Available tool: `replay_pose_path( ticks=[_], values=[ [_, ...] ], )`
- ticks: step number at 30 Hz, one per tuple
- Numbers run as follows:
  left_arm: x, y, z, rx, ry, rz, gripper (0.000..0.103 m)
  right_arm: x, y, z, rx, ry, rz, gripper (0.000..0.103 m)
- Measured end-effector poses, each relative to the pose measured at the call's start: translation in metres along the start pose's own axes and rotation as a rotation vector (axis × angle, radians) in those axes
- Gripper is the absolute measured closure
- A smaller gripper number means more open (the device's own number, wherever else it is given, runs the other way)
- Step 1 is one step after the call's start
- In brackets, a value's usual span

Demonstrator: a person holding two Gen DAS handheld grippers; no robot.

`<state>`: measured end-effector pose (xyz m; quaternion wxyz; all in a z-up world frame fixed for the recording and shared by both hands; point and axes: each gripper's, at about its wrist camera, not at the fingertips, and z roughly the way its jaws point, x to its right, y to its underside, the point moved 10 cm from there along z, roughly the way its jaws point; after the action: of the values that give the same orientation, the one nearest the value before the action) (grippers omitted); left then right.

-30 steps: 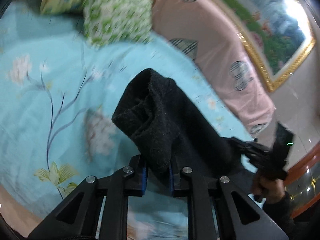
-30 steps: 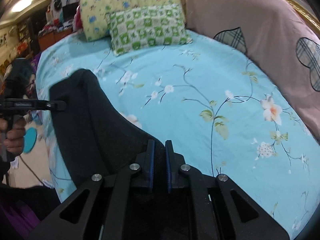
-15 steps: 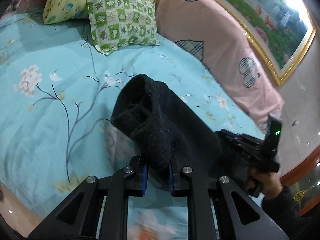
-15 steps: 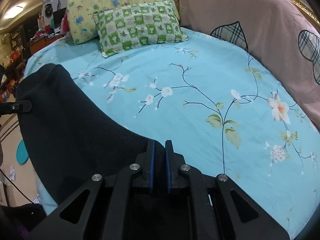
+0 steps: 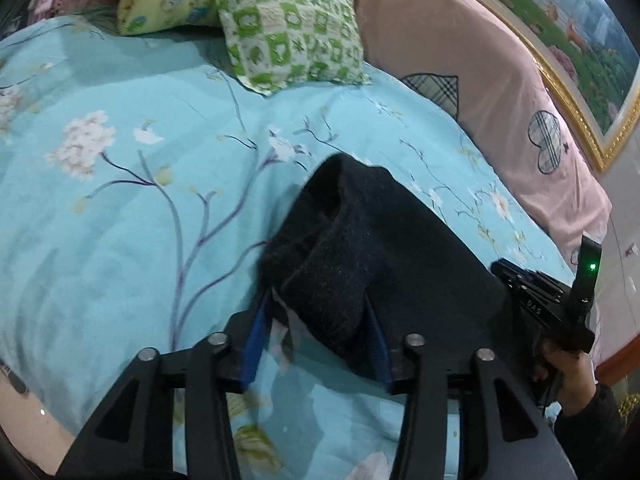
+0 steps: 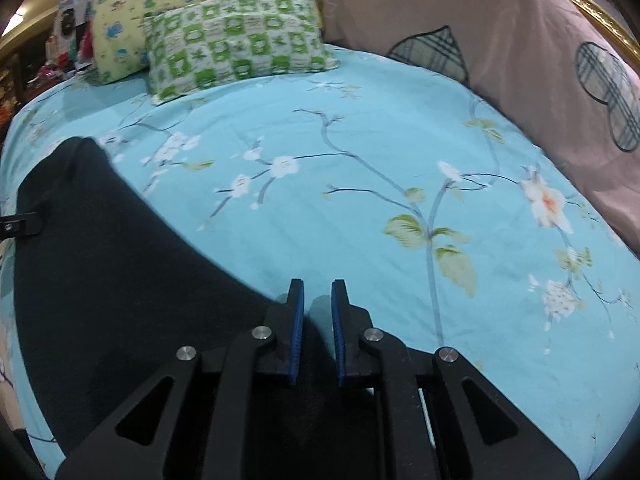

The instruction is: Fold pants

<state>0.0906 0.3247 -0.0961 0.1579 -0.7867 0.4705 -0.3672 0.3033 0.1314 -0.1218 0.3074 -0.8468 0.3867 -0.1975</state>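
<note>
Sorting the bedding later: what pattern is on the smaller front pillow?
Green and white checks on the pillow, clearest in the right wrist view.

Black gripper linkage, silver screws, blue pads; sleeve seemingly dark.

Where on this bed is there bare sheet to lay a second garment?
The turquoise floral sheet lies bare between the black pants, the green checked pillow and the pink bolster. It is crowded at the near edge, where the pants and both grippers sit.
</note>
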Motion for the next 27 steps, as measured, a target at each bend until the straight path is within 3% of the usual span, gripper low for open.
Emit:
replay_pose_path(
  ticks=[2, 5, 6, 8, 9, 10, 17, 27],
  values=[
    [-0.001, -0.004, -0.007, 0.010, -0.007, -0.011, 0.055, 0.012, 0.000, -0.002, -0.018, 0.025, 0.031, 0.087],
    [-0.004, -0.014, -0.025, 0.061, -0.028, -0.030, 0.049, 0.021, 0.001, -0.013, -0.023, -0.004, 0.080, 0.086],
    [-0.004, -0.016, -0.030, 0.072, -0.028, -0.038, 0.048, 0.023, 0.002, -0.017, -0.024, -0.008, 0.086, 0.081],
    [-0.002, -0.021, -0.039, 0.086, -0.011, -0.054, 0.047, 0.026, 0.004, -0.028, -0.015, -0.022, 0.099, 0.056],
    [0.000, -0.023, -0.042, 0.088, -0.002, -0.057, 0.047, 0.027, 0.005, -0.034, -0.004, -0.033, 0.107, 0.039],
    [0.003, -0.024, -0.045, 0.091, 0.004, -0.056, 0.047, 0.028, 0.005, -0.040, 0.008, -0.038, 0.112, 0.035],
    [0.049, -0.026, -0.050, 0.082, 0.056, 0.021, 0.046, 0.036, 0.011, -0.080, 0.048, -0.061, 0.145, 0.035],
    [0.120, 0.002, -0.029, -0.001, 0.141, 0.169, 0.043, 0.061, 0.040, -0.126, 0.081, -0.042, 0.247, 0.034]
  ],
)
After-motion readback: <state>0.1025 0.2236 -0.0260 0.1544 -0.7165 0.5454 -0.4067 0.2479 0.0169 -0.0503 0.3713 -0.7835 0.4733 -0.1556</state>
